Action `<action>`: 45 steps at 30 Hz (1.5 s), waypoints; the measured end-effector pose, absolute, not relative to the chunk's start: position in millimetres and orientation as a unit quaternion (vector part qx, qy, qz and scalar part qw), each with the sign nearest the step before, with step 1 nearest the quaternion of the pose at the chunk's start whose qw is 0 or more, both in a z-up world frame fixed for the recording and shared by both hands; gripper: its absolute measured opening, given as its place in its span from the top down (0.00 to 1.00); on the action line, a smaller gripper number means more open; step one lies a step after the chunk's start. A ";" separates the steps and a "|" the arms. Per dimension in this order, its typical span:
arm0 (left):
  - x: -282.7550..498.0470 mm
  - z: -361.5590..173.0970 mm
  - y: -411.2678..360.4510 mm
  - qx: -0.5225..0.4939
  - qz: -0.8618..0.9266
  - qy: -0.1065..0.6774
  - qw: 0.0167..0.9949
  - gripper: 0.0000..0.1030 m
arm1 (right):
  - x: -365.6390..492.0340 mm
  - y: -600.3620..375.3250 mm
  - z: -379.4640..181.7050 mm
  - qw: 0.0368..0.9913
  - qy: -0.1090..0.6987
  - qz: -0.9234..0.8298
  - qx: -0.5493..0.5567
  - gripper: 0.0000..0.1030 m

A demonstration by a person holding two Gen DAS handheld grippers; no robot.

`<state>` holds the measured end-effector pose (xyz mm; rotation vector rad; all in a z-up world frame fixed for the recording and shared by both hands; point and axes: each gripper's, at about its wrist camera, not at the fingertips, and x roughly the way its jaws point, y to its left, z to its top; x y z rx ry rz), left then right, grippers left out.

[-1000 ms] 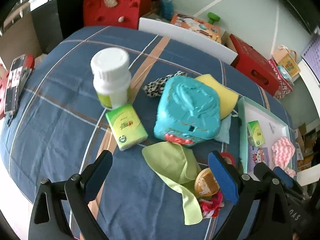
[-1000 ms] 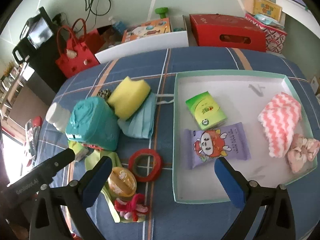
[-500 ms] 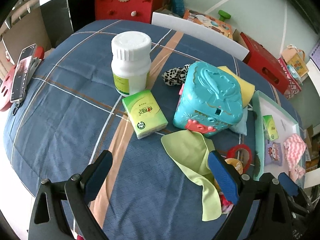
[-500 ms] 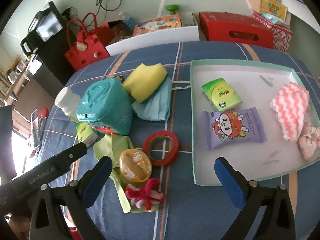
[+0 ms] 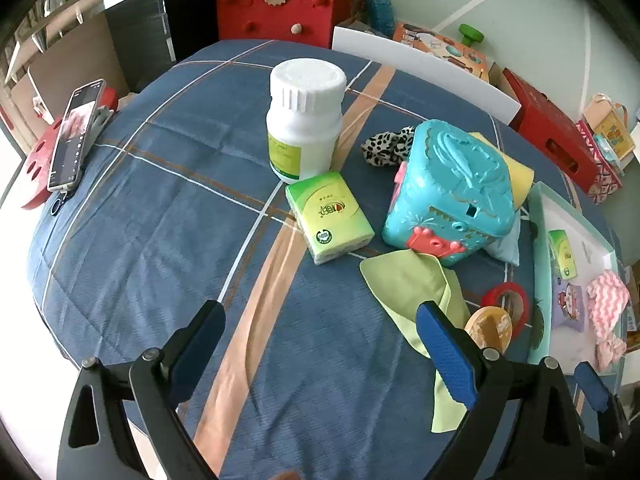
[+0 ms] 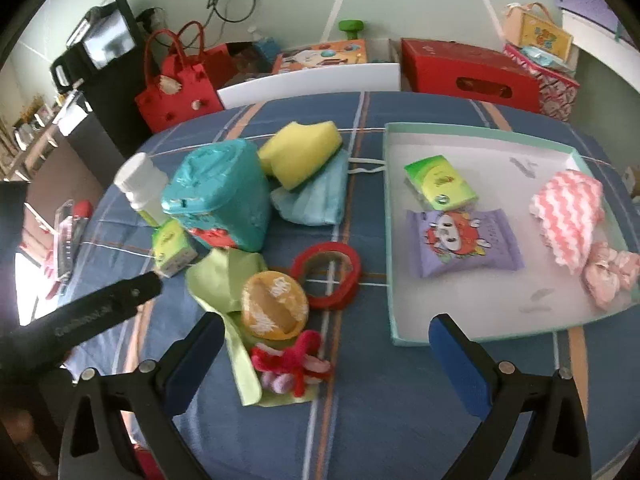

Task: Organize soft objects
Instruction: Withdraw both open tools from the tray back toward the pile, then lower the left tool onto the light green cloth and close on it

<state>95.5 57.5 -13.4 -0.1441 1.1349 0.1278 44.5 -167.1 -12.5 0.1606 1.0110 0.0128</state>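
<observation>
Both my jaws are wide apart and hold nothing. My left gripper [image 5: 320,344] hangs over the blue checked surface [image 5: 160,240] — the green tissue pack [image 5: 330,216] lies just ahead of it, touching nothing but the surface, beside the white bottle [image 5: 305,120]. My right gripper [image 6: 324,354] waits near the tray [image 6: 390,240]. I think the pack comes next. I should come down straight, put one jaw on each long side, and squeeze softly — it squashes easily.
</observation>
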 end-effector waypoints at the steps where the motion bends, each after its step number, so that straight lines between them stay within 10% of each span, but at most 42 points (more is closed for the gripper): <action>1: 95.9 -13.3 57.0 -0.065 0.062 0.537 0.839 0.07 | 44.1 -168.6 -13.3 0.871 0.486 -0.004 0.074 0.00; 29: 102.9 -28.0 44.4 -0.055 0.017 0.559 0.827 0.06 | 45.9 -179.9 -32.9 0.842 0.527 -0.002 0.116 0.00; 45: 111.7 -39.4 42.2 -0.077 -0.024 0.575 0.814 0.06 | 49.4 -152.9 -48.0 0.822 0.560 0.038 0.093 0.29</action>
